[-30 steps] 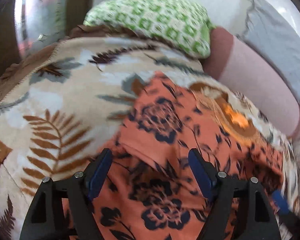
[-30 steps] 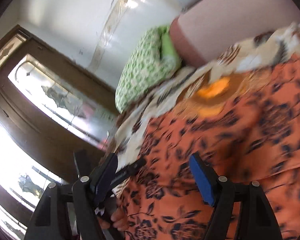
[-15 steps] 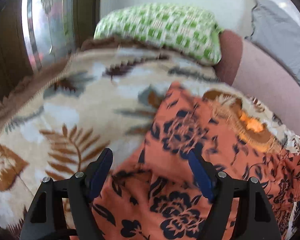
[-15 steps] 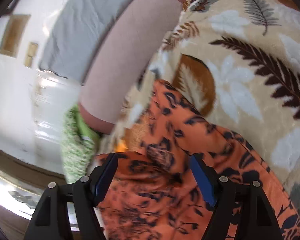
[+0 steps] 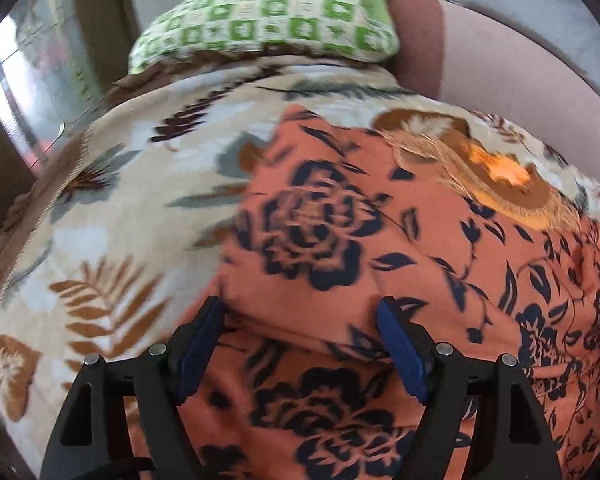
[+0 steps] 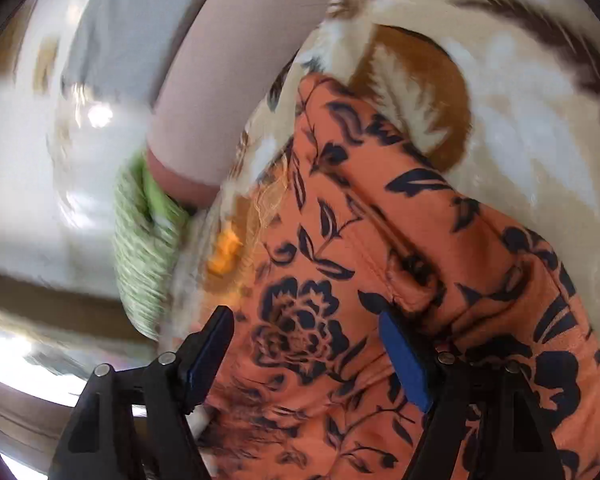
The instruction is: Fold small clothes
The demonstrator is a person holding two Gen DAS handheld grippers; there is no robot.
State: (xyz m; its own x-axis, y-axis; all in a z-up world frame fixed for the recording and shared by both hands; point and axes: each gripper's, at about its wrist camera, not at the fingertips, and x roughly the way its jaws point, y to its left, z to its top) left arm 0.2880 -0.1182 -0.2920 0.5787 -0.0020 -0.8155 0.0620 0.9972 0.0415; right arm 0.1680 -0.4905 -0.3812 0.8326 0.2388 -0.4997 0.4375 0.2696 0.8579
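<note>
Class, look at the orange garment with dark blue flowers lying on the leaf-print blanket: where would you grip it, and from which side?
Grip the orange floral garment at its raised folded edge, coming from the near side. That fold lifts off the leaf-print blanket, so a pad could probably slip under; elsewhere the cloth lies flat.

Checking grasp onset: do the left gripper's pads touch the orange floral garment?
Cannot tell. In the left wrist view the left gripper stands open over the orange floral garment; no contact or gap shows plainly.
</note>
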